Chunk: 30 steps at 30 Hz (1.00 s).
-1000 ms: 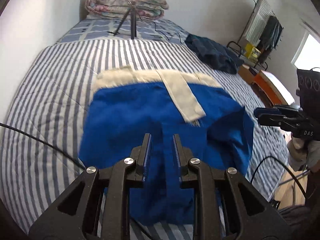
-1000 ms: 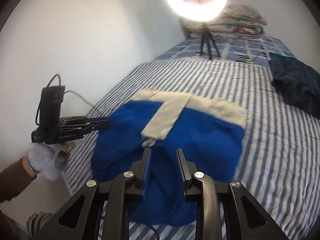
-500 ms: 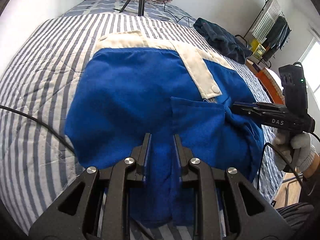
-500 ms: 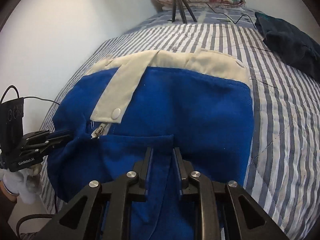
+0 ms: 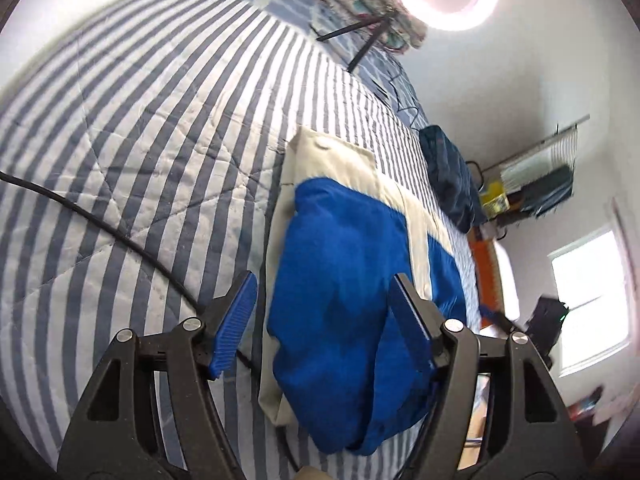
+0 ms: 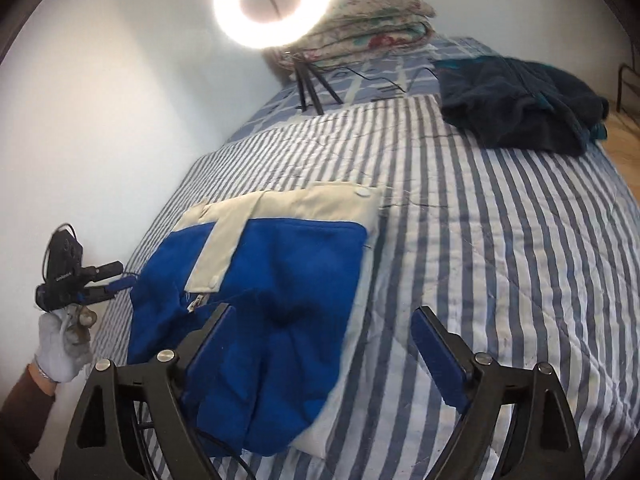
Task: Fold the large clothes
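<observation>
1. Royal-blue and cream fabric jacket [image 6: 280, 280] lies folded on the blue-and-white striped quilted bedspread [image 6: 500, 260], near the bed's foot end on the wall side. Cream band w/ snap buttons along its far edge; cream placket strip crosses the blue front.
2. Left gripper [image 5: 320, 316]: jaws spread wide, holding nothing; blue pads [image 5: 236, 320] hover above the jacket's near part. Seen from right wrist cam, it [image 6: 116, 280] sits just off the jacket's wall-side edge, in a white-gloved hand [image 6: 64, 344].
3. Right gripper [image 6: 320, 344]: jaws wide apart, empty; one pad over blue cloth, other over bedspread.
4. Black cable [image 5: 100, 224] trails across the bedspread, left of jacket.
5. Far end: lit ring light on black tripod [image 6: 272, 0], folded floral quilt [image 6: 372, 28] behind it.
6. Dark navy crumpled garment [image 6: 516, 100] well apart from jacket, opp. side.
</observation>
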Tool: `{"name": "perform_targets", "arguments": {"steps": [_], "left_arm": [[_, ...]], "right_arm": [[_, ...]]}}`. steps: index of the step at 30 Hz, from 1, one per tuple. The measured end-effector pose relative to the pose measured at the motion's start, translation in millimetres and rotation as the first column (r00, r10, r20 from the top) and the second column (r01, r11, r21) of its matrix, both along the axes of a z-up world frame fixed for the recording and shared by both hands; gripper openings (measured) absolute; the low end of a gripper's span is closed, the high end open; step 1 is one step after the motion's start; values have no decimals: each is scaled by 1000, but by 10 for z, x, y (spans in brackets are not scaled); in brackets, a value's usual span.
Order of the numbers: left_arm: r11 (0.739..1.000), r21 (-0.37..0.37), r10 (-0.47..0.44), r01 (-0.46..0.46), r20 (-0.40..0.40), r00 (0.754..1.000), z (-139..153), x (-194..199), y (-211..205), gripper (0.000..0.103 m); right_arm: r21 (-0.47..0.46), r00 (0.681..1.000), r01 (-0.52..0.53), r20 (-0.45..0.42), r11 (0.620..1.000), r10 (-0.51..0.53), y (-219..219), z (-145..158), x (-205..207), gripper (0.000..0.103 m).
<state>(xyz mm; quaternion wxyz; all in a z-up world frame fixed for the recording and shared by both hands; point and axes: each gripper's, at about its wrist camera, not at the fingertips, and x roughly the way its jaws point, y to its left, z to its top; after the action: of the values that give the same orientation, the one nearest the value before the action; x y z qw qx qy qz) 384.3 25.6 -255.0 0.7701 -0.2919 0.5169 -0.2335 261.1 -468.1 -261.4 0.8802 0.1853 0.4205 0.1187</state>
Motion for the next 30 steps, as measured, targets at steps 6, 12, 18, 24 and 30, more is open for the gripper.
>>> {"name": "perform_targets", "arguments": {"steps": [6,12,18,24,30], "left_arm": [[989,-142,37,-50,-93,995,-268,237,147,70],[981,-191,-16,-14,-159,987,-527,380,126,71],[978,-199,-89,57,-156,984,-636,389,-9,71],[968,-235,-128,87,-164,978,-675,325,-77,70],[968,-235,-127,85,-168,978,-673,433,-197,70]], "right_arm": [[140,997,-6,-76,990,17,-215,-257,150,90],[222,988,-41,-135,974,72,-232,-531,304,90],[304,976,-72,-172,950,130,-186,-768,425,90],[429,966,-125,-154,895,209,-174,-884,445,81],[469,964,-148,-130,870,234,10,-966,599,81]]}}
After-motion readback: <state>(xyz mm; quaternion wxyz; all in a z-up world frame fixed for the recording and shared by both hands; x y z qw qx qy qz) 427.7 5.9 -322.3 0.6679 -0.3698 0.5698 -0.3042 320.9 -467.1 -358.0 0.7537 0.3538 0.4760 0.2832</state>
